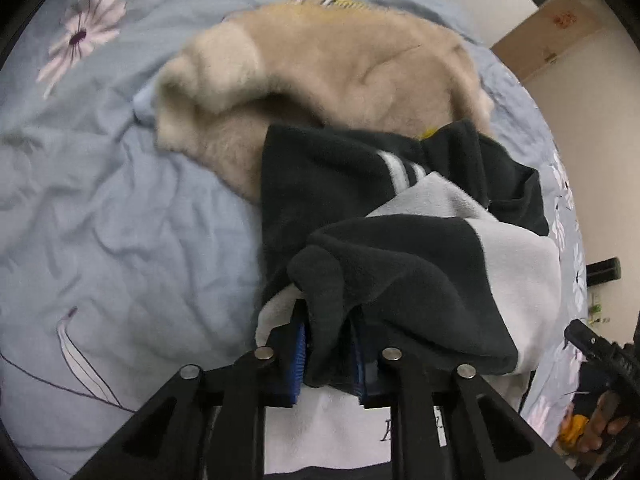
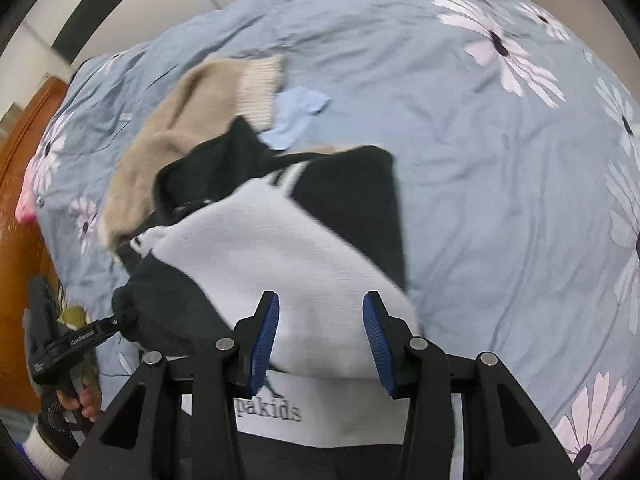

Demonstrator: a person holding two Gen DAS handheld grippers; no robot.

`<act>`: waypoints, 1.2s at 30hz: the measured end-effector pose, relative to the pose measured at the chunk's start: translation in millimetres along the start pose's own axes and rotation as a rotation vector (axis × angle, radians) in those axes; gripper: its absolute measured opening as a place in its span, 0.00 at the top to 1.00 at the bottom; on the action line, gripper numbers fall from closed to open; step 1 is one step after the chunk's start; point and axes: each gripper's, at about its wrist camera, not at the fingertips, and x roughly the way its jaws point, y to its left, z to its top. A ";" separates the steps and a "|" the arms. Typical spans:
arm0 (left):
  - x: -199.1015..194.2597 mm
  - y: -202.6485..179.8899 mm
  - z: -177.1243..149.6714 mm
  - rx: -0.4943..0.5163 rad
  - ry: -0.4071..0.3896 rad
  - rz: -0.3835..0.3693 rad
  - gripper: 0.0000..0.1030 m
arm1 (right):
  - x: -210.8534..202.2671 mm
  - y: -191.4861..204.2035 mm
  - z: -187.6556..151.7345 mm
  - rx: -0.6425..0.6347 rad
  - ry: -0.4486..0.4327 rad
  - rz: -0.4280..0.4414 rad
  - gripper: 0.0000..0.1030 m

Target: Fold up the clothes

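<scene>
A black-and-white fleece sweater lies bunched on the bed, partly over a beige fuzzy garment. My left gripper is shut on a fold of the sweater's dark fleece, which bulges up between the blue pads. In the right wrist view the sweater shows its white panel with printed letters near my fingers. My right gripper stands open just above that white panel, its pads apart and pressing on nothing. The beige garment lies behind the sweater to the left.
A grey-blue flowered bedsheet covers the whole surface, wrinkled. A small light-blue cloth lies beside the beige garment. A wooden door stands past the bed's left edge, a cardboard box at the far right.
</scene>
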 end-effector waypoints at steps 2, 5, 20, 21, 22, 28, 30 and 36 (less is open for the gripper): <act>-1.2 2.1 2.2 0.005 -0.011 0.027 0.83 | 5.3 -1.6 1.5 0.001 0.004 0.012 0.56; 5.5 8.9 8.0 0.000 -0.004 0.067 0.83 | 22.6 -3.1 5.4 -0.009 0.032 0.008 0.56; -57.2 41.0 -55.2 0.016 0.083 -0.085 0.32 | -17.5 -68.5 -58.8 0.127 0.075 0.151 0.50; -56.4 48.0 -71.5 0.009 0.110 -0.084 0.32 | -20.7 -81.0 -77.1 0.159 0.092 0.147 0.50; -55.3 54.6 -87.8 0.001 0.136 -0.081 0.32 | -22.0 -93.5 -97.1 0.194 0.118 0.141 0.50; -42.9 82.8 -171.6 -0.097 0.216 -0.077 0.32 | -11.6 -130.6 -184.7 0.273 0.269 0.159 0.50; -37.4 91.6 -194.5 -0.136 0.230 -0.088 0.32 | -3.4 -135.8 -200.4 0.280 0.289 0.190 0.50; -36.2 92.9 -240.4 -0.160 0.215 -0.156 0.33 | 16.2 -131.3 -223.5 0.260 0.305 0.305 0.50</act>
